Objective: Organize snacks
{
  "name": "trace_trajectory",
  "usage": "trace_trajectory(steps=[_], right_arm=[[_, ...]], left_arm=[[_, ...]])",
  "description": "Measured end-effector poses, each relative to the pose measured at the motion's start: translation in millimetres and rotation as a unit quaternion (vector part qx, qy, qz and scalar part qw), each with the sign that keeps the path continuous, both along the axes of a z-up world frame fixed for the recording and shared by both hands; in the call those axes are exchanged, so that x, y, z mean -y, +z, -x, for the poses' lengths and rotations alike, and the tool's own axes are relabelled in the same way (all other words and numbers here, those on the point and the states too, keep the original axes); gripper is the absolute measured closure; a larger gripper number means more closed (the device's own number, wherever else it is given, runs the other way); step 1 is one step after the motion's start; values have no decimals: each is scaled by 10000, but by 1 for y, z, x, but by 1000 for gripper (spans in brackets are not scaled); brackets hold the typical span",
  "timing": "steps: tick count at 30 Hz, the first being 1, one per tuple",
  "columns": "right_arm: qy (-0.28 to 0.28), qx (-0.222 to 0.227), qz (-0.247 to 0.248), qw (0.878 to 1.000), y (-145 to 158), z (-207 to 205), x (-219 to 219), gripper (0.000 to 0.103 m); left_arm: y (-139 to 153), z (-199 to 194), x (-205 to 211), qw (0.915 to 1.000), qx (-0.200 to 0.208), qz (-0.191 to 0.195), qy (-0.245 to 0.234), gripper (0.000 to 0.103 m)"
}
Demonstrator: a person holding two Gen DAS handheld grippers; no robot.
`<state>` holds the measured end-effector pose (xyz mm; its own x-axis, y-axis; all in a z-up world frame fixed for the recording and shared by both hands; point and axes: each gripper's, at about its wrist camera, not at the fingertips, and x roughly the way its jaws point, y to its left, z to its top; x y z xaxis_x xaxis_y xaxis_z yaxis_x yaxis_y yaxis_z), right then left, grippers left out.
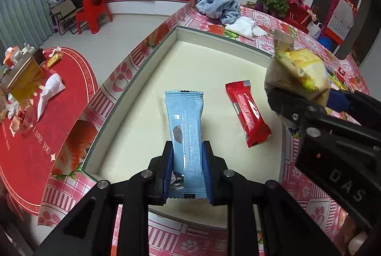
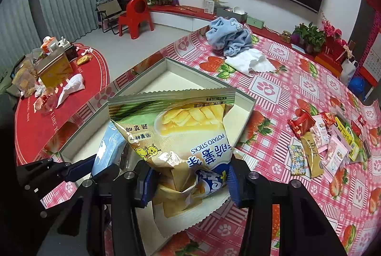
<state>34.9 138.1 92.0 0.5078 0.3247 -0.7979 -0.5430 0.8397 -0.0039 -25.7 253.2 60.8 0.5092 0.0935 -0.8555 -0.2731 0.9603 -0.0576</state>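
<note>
My left gripper (image 1: pixel 187 156) is shut on a light blue snack packet (image 1: pixel 187 127), held lengthwise above the cream tray (image 1: pixel 214 65). A red snack bar (image 1: pixel 247 113) lies on the tray floor to its right. My right gripper (image 2: pixel 188 175) is shut on a crumpled yellow-green potato sticks bag (image 2: pixel 181 127) over the tray's near corner (image 2: pixel 243 101). That bag (image 1: pixel 297 70) also shows at the right of the left wrist view. The left gripper (image 2: pixel 78 170) with the blue packet (image 2: pixel 107 151) sits at the lower left of the right wrist view.
A heap of several loose snack packets (image 2: pixel 328 144) lies on the pink strawberry tablecloth (image 2: pixel 273 89) at the right. A blue cloth (image 2: pixel 228 36) and white tissue (image 2: pixel 250 63) sit behind the tray. A round red table (image 2: pixel 59 108) with clutter stands at the left.
</note>
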Motion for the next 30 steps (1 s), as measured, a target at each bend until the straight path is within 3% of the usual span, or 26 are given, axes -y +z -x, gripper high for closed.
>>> trace_trajectory(steps=[20,23,26,28,30], right_arm=[[95,22,95,9999,-1,-10,-16,53],[177,-137,124,9997,-5,-13,-20,52],[251,-246,199,9992,-8,-13,-21,44],[209,-108,195,9995,-6,-11,-17,19],[182,-59,49,9998,-1,-10,-11,19]], left_arm=[[-1,-7,-12,9999,-8,44,93,77],[-1,-7,-14,9999,35,84,146,75],[1,-5,-15,9998,83,107,122,59],[4,-3,-13,9998,159,45,125,40],[7,-1,-11,9997,202,34,137,40]])
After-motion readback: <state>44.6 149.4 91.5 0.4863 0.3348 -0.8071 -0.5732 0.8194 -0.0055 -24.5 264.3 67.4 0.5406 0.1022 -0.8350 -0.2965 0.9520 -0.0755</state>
